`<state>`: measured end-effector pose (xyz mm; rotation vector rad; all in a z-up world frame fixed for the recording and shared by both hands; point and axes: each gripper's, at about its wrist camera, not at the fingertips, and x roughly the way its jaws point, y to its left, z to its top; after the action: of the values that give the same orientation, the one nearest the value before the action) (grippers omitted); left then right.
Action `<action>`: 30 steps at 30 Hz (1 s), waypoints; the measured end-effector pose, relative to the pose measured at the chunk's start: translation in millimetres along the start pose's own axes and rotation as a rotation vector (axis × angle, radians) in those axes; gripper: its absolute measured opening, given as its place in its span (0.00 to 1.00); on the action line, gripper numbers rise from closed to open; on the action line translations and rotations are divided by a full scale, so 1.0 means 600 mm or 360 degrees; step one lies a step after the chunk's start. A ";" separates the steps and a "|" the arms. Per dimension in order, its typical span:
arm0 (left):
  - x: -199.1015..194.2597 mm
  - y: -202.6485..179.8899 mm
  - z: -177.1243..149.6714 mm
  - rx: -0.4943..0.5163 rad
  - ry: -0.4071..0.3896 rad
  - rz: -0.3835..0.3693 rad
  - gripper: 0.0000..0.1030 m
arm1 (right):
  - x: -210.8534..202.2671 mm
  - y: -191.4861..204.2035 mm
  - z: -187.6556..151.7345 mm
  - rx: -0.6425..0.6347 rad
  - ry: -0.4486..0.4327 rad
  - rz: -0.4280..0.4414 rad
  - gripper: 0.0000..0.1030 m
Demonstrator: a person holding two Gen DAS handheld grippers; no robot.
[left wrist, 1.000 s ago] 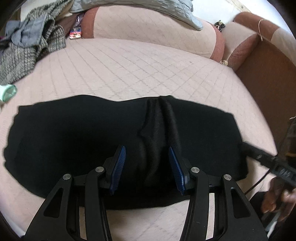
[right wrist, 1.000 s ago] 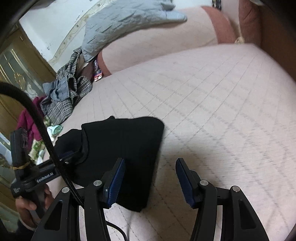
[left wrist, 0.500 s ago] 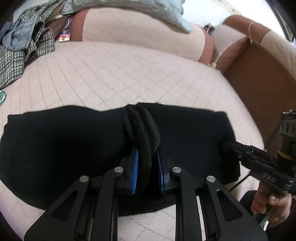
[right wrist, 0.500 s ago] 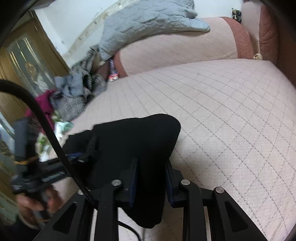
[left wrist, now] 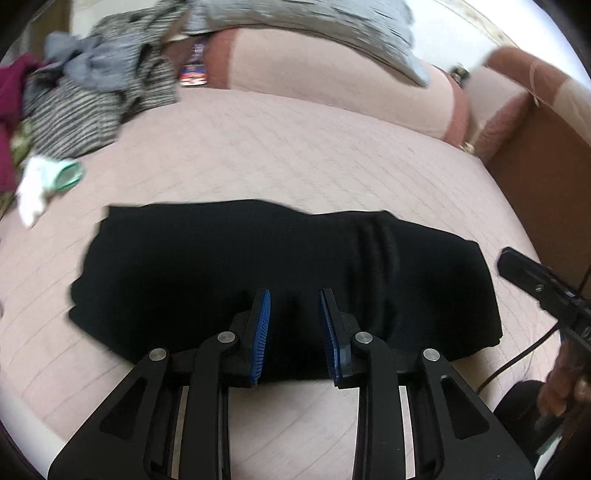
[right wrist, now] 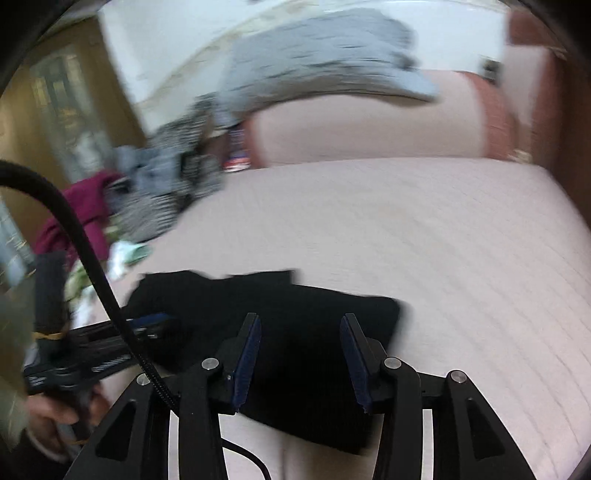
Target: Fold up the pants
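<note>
while one folded black pants (left wrist: 280, 273) lies on the bed (left wrist: 314, 155), two grippers' fingers (left wrist: 260, 332) are opening, empty.

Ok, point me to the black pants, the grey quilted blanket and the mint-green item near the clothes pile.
black pants (left wrist: 229, 273), left wrist view, flat middle of the folded cloth.
grey quilted blanket (left wrist: 332, 26), left wrist view, its middle, draped over the bolster.
mint-green item (left wrist: 68, 175), left wrist view, its green rounded end.

You get soft, even daylight and weak shadows; both views smear with motion blur, the right wrist worst, fisheye bending the edges.
</note>
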<state>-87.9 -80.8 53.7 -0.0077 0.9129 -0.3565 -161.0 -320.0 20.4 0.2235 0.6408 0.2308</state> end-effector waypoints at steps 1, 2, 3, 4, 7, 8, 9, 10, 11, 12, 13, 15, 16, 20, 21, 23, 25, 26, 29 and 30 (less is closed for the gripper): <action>-0.012 0.017 -0.006 -0.0039 -0.0018 0.0023 0.25 | 0.013 0.016 0.003 -0.0038 0.0011 0.0029 0.41; -0.019 0.028 -0.009 -0.0060 -0.0033 0.0051 0.25 | 0.032 0.035 0.006 -0.0084 0.0027 0.0046 0.41; -0.027 0.039 -0.016 -0.0082 -0.0047 0.0080 0.25 | 0.047 0.048 0.008 -0.0112 0.0037 0.0048 0.41; -0.035 0.053 -0.023 -0.0109 -0.0057 0.0103 0.25 | 0.069 0.062 0.009 -0.0140 0.0054 0.0048 0.41; -0.039 0.090 -0.036 -0.0179 -0.0040 0.0181 0.25 | 0.137 0.083 0.004 -0.0157 0.0145 0.0069 0.31; -0.037 0.104 -0.040 -0.0197 -0.0025 0.0226 0.25 | 0.154 0.083 -0.001 -0.0144 0.0192 0.0069 0.30; -0.037 0.115 -0.043 -0.0214 -0.0012 0.0253 0.25 | 0.178 0.082 -0.008 -0.0115 0.0256 0.0084 0.30; -0.036 0.128 -0.047 -0.0241 -0.0001 0.0275 0.25 | 0.185 0.086 -0.013 -0.0120 0.0264 0.0081 0.30; -0.035 0.132 -0.049 -0.0260 0.0001 0.0288 0.25 | 0.182 0.094 -0.014 -0.0168 0.0247 0.0053 0.30; -0.037 0.137 -0.052 -0.0276 -0.0003 0.0305 0.25 | 0.174 0.098 -0.013 -0.0199 0.0247 0.0043 0.29; -0.038 0.143 -0.053 -0.0290 -0.0010 0.0323 0.25 | 0.169 0.106 -0.008 -0.0222 0.0247 0.0043 0.29; -0.042 0.153 -0.055 -0.0320 -0.0028 0.0340 0.25 | 0.152 0.114 0.006 -0.0221 0.0214 0.0076 0.31; -0.042 0.156 -0.055 -0.0340 -0.0036 0.0326 0.25 | 0.143 0.118 0.013 -0.0224 0.0193 0.0093 0.33; -0.050 0.178 -0.067 -0.0497 -0.0037 0.0244 0.25 | 0.133 0.154 0.045 -0.0284 0.0114 0.0247 0.52; -0.051 0.184 -0.071 -0.0538 -0.0033 0.0225 0.25 | 0.138 0.168 0.053 -0.0316 0.0122 0.0292 0.52; -0.050 0.196 -0.082 -0.0641 -0.0010 0.0176 0.33 | 0.154 0.189 0.063 -0.0379 0.0145 0.0332 0.52; -0.048 0.211 -0.090 -0.0750 -0.0009 0.0102 0.51 | 0.184 0.217 0.074 -0.0478 0.0185 0.0353 0.53; -0.048 0.215 -0.092 -0.0788 -0.0016 0.0086 0.51 | 0.198 0.228 0.076 -0.0523 0.0209 0.0355 0.53; -0.040 0.223 -0.090 -0.0863 -0.0001 0.0056 0.51 | 0.247 0.264 0.081 -0.0638 0.0293 0.0386 0.53; -0.038 0.224 -0.087 -0.0864 -0.0006 0.0054 0.51 | 0.269 0.279 0.083 -0.0681 0.0327 0.0395 0.53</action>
<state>-101.2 60.0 18.3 -0.4904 0.9821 -0.0687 -28.7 -122.1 14.8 -0.1367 0.7505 0.6277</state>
